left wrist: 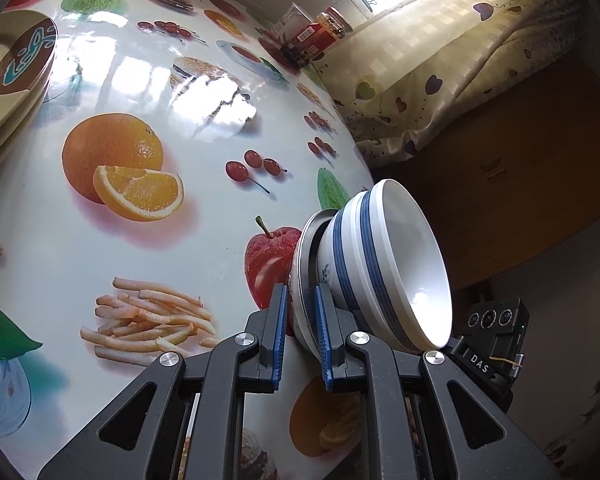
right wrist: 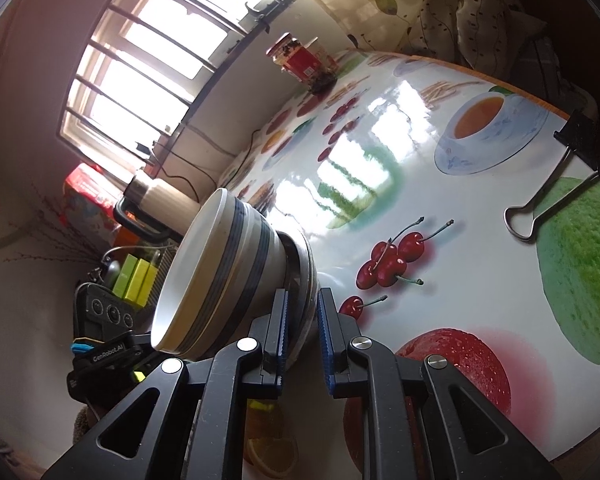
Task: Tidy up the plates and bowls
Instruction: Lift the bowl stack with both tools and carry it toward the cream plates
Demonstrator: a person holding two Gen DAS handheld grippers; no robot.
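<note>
Nearest, the left gripper (left wrist: 302,314) has its jaws clenched on the rim of a metal plate (left wrist: 300,256), and the right gripper (right wrist: 302,314) grips the same plate (right wrist: 306,268) from the opposite side. A stack of blue-striped white bowls (left wrist: 384,264) sits on the plate, above the fruit-printed tabletop (left wrist: 160,120). Farther left on the tabletop rest stacked patterned plates (left wrist: 16,80). At the far edge stands a red-labelled jar (right wrist: 296,60).

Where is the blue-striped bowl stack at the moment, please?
The blue-striped bowl stack sits on a metal plate near the table's edge, low centre in both wrist views; both grippers' jaws clamp that plate's rim.
</note>
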